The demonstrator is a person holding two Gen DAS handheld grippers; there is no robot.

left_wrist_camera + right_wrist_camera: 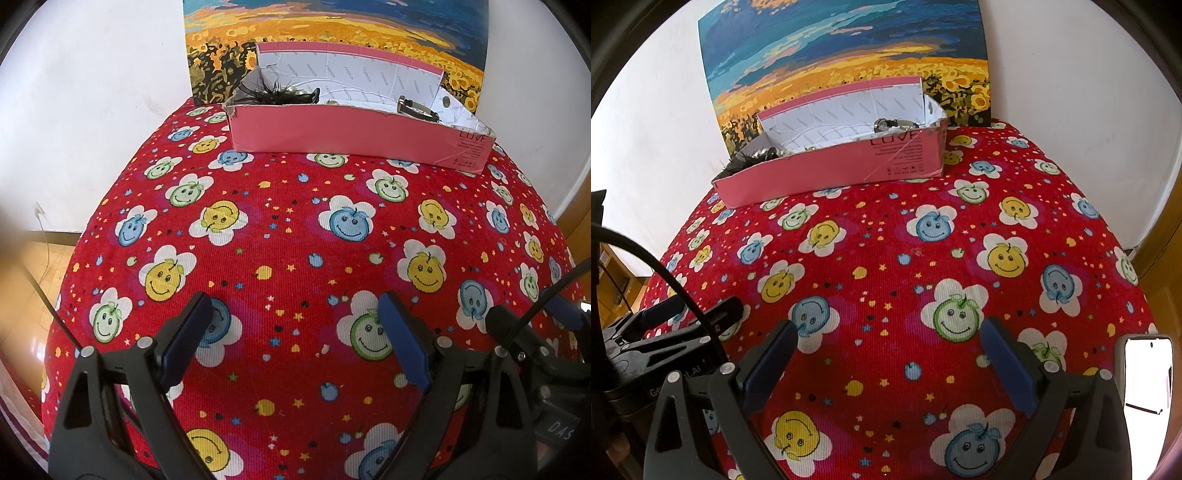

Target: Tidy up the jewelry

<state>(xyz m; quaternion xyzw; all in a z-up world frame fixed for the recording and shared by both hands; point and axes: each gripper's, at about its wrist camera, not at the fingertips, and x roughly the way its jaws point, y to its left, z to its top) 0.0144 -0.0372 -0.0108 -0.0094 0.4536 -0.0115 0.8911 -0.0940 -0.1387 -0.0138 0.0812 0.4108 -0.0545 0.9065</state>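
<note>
A pink cardboard box [343, 131] with a white printed lining stands at the far edge of the red smiley-flower cloth [288, 258]. Inside it lie a black feathered piece with pearls [280, 94] at the left end and a silver-and-black clasp item [415, 107] at the right end. The same box [827, 173] shows in the right wrist view, with a metal piece [886, 124] near its right end. My left gripper [297, 332] hangs open over bare cloth, nothing between its blue pads. My right gripper [888, 354] is likewise open and empty, well short of the box.
A sunflower-field painting [849, 55] leans on the white wall behind the box. A phone with a lit white screen [1147, 376] lies at the cloth's near right edge. The other gripper's body [665, 332] sits at the left. Wooden floor [44, 266] shows beside the table.
</note>
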